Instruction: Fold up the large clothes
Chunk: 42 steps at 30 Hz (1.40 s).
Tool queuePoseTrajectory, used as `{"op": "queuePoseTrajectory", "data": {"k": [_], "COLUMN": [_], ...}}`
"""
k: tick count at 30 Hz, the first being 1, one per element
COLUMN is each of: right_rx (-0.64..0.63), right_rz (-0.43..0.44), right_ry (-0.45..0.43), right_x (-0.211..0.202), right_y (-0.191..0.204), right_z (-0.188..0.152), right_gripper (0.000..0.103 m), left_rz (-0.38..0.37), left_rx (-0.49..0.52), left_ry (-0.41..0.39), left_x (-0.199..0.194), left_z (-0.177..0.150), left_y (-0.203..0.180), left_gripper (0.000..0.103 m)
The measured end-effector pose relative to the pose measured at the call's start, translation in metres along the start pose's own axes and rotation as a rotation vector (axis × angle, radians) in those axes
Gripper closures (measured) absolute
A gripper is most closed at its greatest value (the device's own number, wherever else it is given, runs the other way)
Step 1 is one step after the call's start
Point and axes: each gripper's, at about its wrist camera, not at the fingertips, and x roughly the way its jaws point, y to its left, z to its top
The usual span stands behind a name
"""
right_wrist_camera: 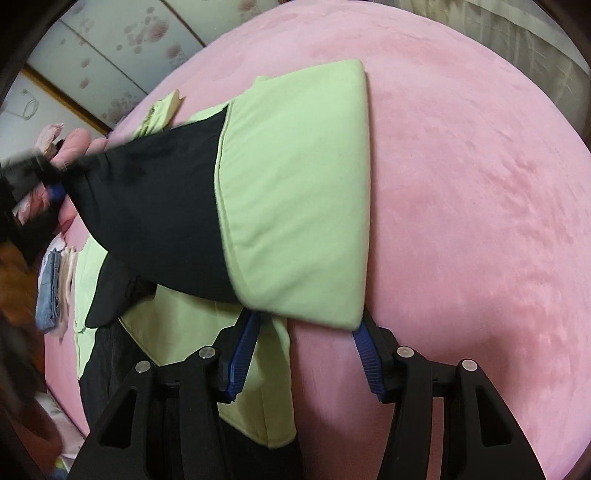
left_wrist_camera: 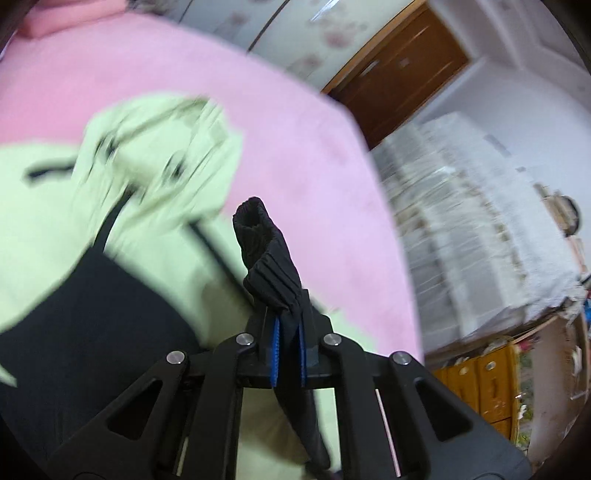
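Observation:
A light green and black jacket (right_wrist_camera: 288, 206) lies on the pink bed cover (right_wrist_camera: 461, 184); it also shows in the left wrist view (left_wrist_camera: 147, 177), blurred. My left gripper (left_wrist_camera: 288, 332) is shut on the jacket's black ribbed cuff (left_wrist_camera: 266, 251) and holds the black sleeve (right_wrist_camera: 155, 192) stretched up off the bed. That gripper shows at the left edge of the right wrist view (right_wrist_camera: 51, 184). My right gripper (right_wrist_camera: 306, 350) is open, its blue pads either side of the jacket's folded green edge, low over the bed.
A stack of folded clothes (right_wrist_camera: 55, 288) sits at the bed's left edge. Beyond the bed are a floral sliding door (left_wrist_camera: 317, 33), a brown wooden door (left_wrist_camera: 399, 74), a covered white heap (left_wrist_camera: 472, 229) and yellow drawers (left_wrist_camera: 480, 384).

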Motion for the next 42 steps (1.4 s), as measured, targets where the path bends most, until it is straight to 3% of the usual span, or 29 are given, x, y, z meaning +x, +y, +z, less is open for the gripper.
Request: {"op": "queuePoseTrajectory", "data": {"k": [3, 6, 9, 11, 13, 16, 19, 21, 25, 28, 32, 39, 42], "right_rx": [-0.004, -0.048, -0.095, -0.128, -0.155, -0.19, -0.262, -0.34, -0.435, -0.474, -0.314, 0.027, 0.104], "right_rz": [0.007, -0.011, -0.015, -0.016, -0.024, -0.04, -0.068, -0.094, -0.102, -0.098, -0.042, 0.069, 0.084], "right_ry": [-0.036, -0.063, -0.065, -0.071, -0.07, -0.064, -0.073, -0.078, -0.079, -0.106, -0.149, -0.139, -0.129], "right_x": [-0.001, 0.003, 0.009, 0.01, 0.012, 0.017, 0.024, 0.03, 0.032, 0.023, 0.001, 0.002, 0.003], "right_y": [0.0, 0.007, 0.014, 0.018, 0.02, 0.023, 0.029, 0.034, 0.048, 0.058, 0.04, -0.012, -0.02], "right_z": [0.009, 0.017, 0.023, 0.024, 0.024, 0.024, 0.026, 0.03, 0.041, 0.042, 0.045, 0.038, 0.033], "right_gripper": [0.051, 0.051, 0.051, 0.051, 0.051, 0.051, 0.051, 0.051, 0.051, 0.051, 0.051, 0.049, 0.047], "left_rz": [-0.049, -0.048, 0.052, 0.16, 0.277, 0.458, 0.567, 0.564, 0.509, 0.528, 0.611, 0.672, 0.701], "left_rx": [0.007, -0.02, -0.027, -0.026, -0.037, -0.087, -0.117, -0.137, -0.143, -0.13, -0.179, -0.176, -0.204], "left_ry": [-0.103, -0.204, -0.282, -0.296, -0.274, -0.137, -0.039, 0.008, 0.018, -0.001, -0.024, 0.08, 0.107], "left_x": [-0.031, -0.071, -0.1, -0.107, -0.103, -0.081, -0.059, -0.05, -0.048, -0.056, -0.072, -0.067, -0.063], "left_z": [0.026, 0.048, 0.061, 0.06, 0.051, 0.031, 0.01, -0.008, -0.022, -0.028, -0.019, -0.032, -0.039], "left_y": [-0.007, 0.007, 0.033, 0.057, 0.085, 0.133, 0.16, 0.168, 0.164, 0.159, 0.173, 0.199, 0.214], "left_gripper": [0.098, 0.098, 0.098, 0.098, 0.098, 0.098, 0.098, 0.098, 0.098, 0.098, 0.098, 0.098, 0.098]}}
